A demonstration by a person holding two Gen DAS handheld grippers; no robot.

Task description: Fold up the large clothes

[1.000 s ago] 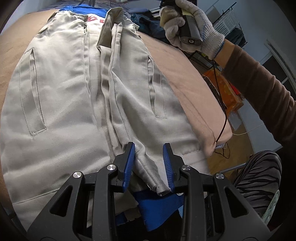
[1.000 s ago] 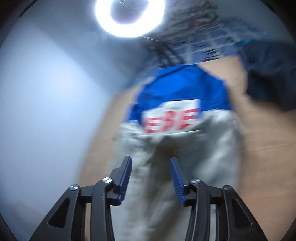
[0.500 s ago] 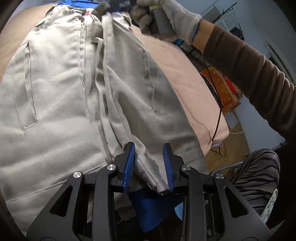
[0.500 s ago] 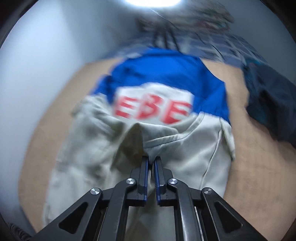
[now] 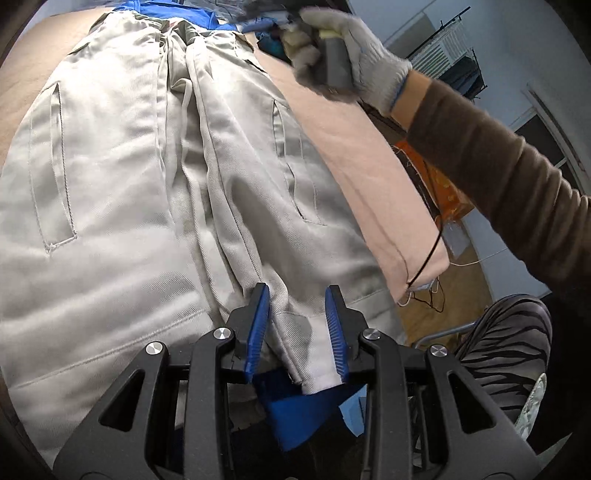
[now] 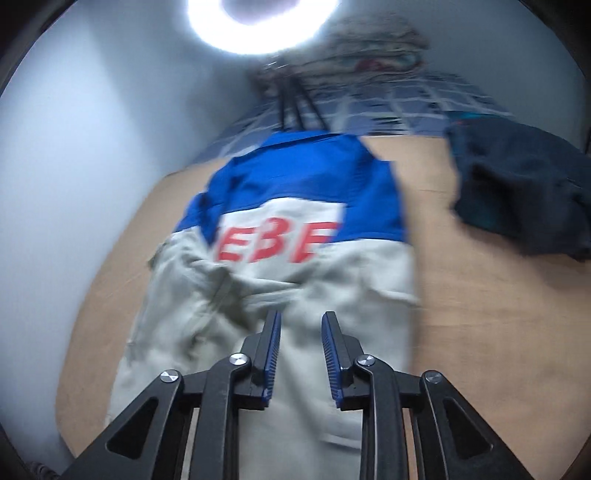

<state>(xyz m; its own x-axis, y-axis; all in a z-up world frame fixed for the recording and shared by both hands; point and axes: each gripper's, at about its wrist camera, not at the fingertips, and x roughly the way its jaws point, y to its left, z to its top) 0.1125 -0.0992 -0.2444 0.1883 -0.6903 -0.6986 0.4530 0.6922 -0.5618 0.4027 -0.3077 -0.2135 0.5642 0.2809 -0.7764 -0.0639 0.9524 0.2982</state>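
One grey-and-blue jacket (image 5: 122, 192) lies spread front-up on the tan desk (image 5: 362, 147), and serves as the landmark here. Its left half carries one welt pocket (image 5: 51, 166); a second pocket (image 5: 291, 173) sits on the right half, so two are counted. Down the middle run the two front edges, bunched into long folds.

At the jacket's near hem the left gripper (image 5: 297, 332) has its blue fingers (image 5: 256, 328) partly apart, with a fold of the grey hem and a bit of blue lining gripped between them; both pads appear to press the cloth.

At the jacket's far collar end, a gloved hand (image 5: 343, 55) on a brown sleeve (image 5: 498, 166) carries the second tool. Seen from its own camera, the right gripper (image 6: 299, 350) hovers over the jacket's upper part, just short of the white panel with red letters (image 6: 273, 247); its fingers are opening, and grey cloth lies under the gap, though the blur hides whether any is caught between them.

Right of the jacket, well apart on the desk, lies one dark garment (image 6: 524, 192). Beyond the collar shines one ring light (image 6: 258, 29).
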